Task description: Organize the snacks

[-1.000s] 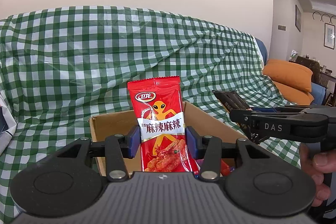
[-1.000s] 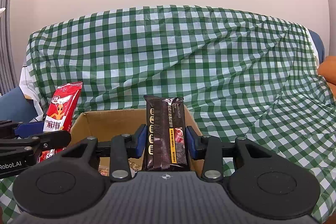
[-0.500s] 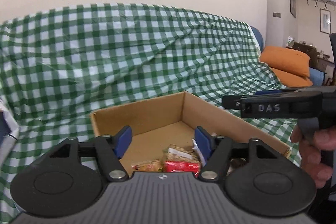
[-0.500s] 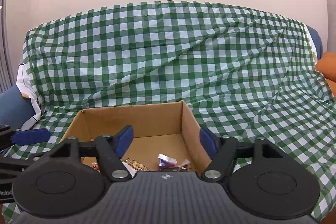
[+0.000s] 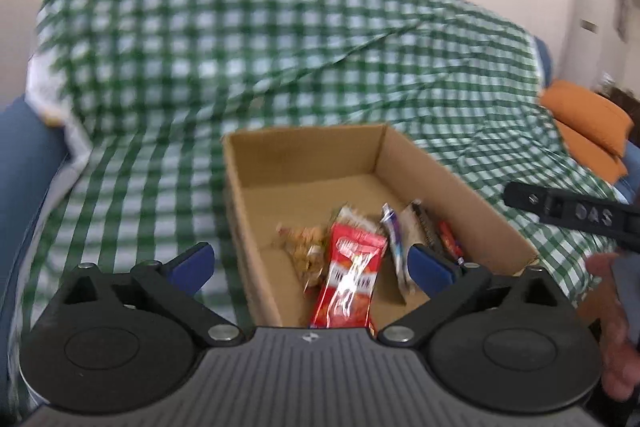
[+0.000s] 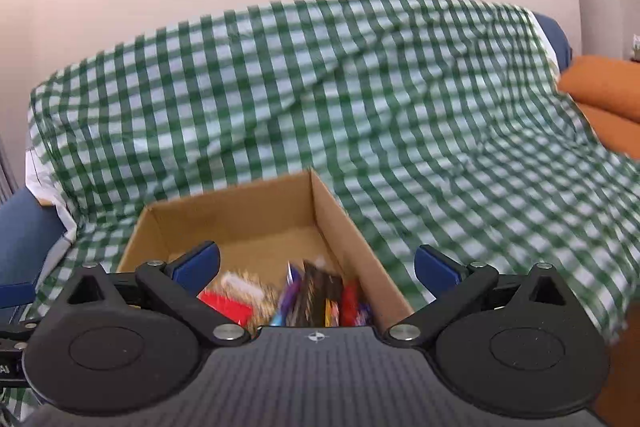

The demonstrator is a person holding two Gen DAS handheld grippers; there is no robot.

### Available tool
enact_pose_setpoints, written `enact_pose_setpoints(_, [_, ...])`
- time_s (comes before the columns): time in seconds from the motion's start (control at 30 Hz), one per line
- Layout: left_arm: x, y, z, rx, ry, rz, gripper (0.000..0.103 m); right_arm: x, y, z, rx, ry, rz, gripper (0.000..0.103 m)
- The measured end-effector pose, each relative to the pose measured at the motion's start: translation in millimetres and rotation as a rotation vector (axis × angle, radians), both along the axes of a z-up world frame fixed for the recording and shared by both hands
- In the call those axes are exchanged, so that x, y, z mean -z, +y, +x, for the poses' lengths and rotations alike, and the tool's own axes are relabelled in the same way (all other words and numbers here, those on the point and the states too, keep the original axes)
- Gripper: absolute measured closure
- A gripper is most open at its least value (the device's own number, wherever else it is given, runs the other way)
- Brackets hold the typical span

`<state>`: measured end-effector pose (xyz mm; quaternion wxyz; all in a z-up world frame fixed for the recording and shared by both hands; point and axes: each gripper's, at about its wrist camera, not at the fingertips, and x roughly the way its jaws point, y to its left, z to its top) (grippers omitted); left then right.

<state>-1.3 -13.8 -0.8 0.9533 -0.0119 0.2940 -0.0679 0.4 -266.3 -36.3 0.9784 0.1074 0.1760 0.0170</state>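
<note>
Snacks (image 5: pixel 347 279) lie blurred in the box (image 5: pixel 448 183); both tongs (image 5: pixel 310 265) (image 6: pixel 318 267) just spread wide, empty.

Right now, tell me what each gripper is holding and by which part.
Nothing is held. The left gripper and right gripper have just been opening, with nothing between their pads; the red snack packet lies in the brown cardboard box.

Blurred snack packets (image 6: pixel 316 297) sit half hidden behind the claw body.
</note>
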Motion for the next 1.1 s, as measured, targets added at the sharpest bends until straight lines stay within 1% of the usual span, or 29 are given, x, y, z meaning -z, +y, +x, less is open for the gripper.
enact_pose_setpoints(0.1, [14,6,-3,-0.053,0.077,-0.050,0.000,8,7,-7,-0.009,0.041,-0.026,0.000])
enact_pose_setpoints(0.17, [21,7,0,-0.067,0.127,-0.048,0.000,12,15,-3,-0.037,0.080,-0.070,0.000])
enact_pose_setpoints(0.23, [25,7,6,-0.068,0.152,-0.022,0.000,14,25,2,-0.054,0.101,-0.118,0.000])
enact_pose_setpoints(0.3, [26,9,9,-0.075,0.156,-0.014,0.000,15,32,3,-0.065,0.100,-0.142,0.000])
enact_pose_setpoints(0.4, [27,13,11,-0.087,0.169,-0.029,0.000,16,42,6,-0.093,0.112,-0.159,0.001])
enact_pose_setpoints(0.57, [30,15,11,-0.094,0.184,-0.032,0.000,17,52,8,-0.115,0.123,-0.182,0.000])
enact_pose_setpoints(1.1, [28,13,10,-0.093,0.180,-0.028,0.000,20,51,9,-0.119,0.124,-0.197,0.000])
